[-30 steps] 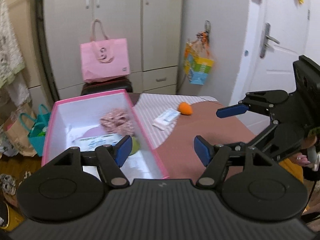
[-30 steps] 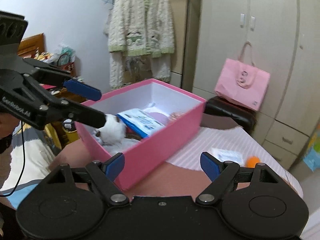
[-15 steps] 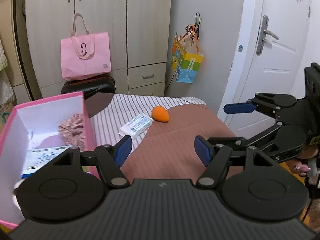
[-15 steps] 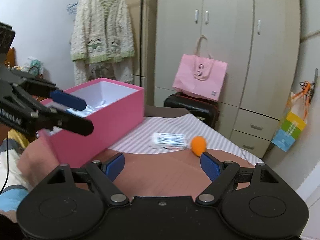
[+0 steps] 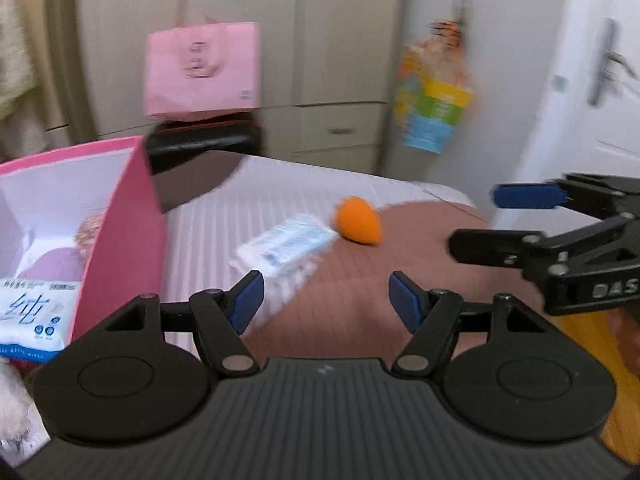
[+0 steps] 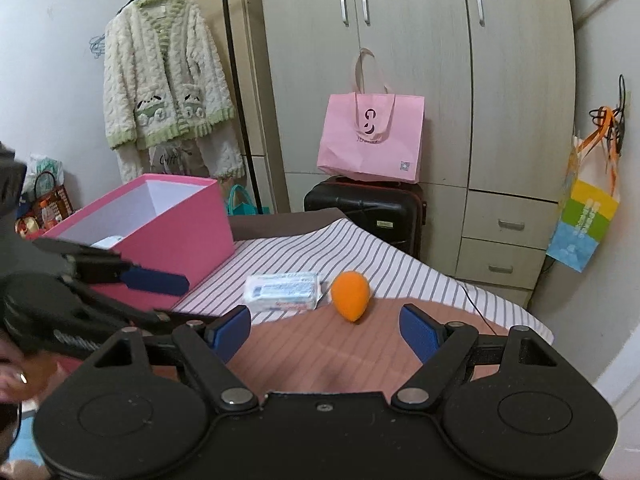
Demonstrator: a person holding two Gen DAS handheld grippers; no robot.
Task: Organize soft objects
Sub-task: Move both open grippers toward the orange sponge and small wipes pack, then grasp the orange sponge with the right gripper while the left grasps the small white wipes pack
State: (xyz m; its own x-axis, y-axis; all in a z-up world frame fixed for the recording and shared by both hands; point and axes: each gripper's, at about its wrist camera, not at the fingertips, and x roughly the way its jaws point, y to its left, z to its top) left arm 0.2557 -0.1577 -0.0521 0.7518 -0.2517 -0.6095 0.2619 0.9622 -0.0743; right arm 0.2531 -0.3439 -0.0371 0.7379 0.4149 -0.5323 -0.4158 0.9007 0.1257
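Note:
An orange egg-shaped sponge (image 6: 351,296) lies on the bed next to a white tissue pack (image 6: 283,291); both also show in the left wrist view, the sponge (image 5: 357,220) and the pack (image 5: 284,246). A pink box (image 6: 160,232) stands to the left and holds a blue-and-white pack (image 5: 30,320) and other soft items. My left gripper (image 5: 326,300) is open and empty, just short of the tissue pack. My right gripper (image 6: 326,330) is open and empty, just short of the sponge.
A striped sheet (image 6: 360,256) covers part of the brown bed. A pink bag (image 6: 372,136) sits on a black suitcase (image 6: 364,212) before the wardrobe. A cardigan (image 6: 168,92) hangs at left, a colourful bag (image 6: 584,220) at right.
Both grippers have swung away from the pink box toward the tissue pack and orange sponge, and come closer to them. Both stay open and empty.

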